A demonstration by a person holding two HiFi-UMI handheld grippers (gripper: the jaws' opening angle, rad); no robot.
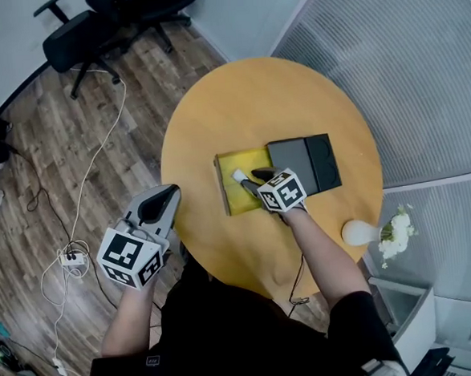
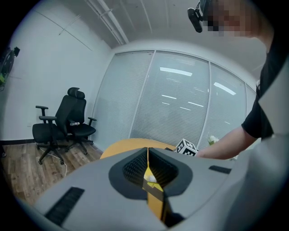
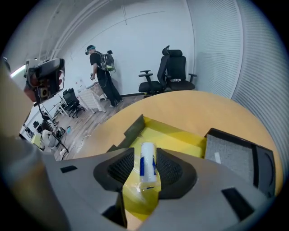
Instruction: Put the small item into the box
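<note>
Head view first: the box (image 1: 222, 186) sits open in the middle of the round surface (image 1: 246, 102), yellow lining showing, with its dark lid (image 1: 302, 164) lying flat just to the right of it. My right gripper (image 1: 251, 178) is tipped down over the box's near right corner, and the small item (image 1: 239, 175), a little white tube, pokes out at its tip. The left gripper (image 1: 170, 194) hangs off the left edge of the surface, well apart from everything.

Left gripper view: jaws together with nothing in them, only a thin seam with a sliver of yellow showing through. That one's just parked.

Right gripper view: this is the one that matters. The jaws stand wide apart with the small item (image 3: 147, 163) lying lengthwise in the gap between them, above the box's yellow lining (image 3: 176, 135). The pads don't look to be pressing on it. I can't tell for sure if it's resting on the box floor or on something glossy under it.

So I reckon this is the drop, basically there. To do it well, I'd lift straight back along the jaws' own line and keep them wide so neither pad drags the tube out, and I'd watch the near wall of the box on the way up. The tube looks round, so it could roll if I nudge it.
</note>
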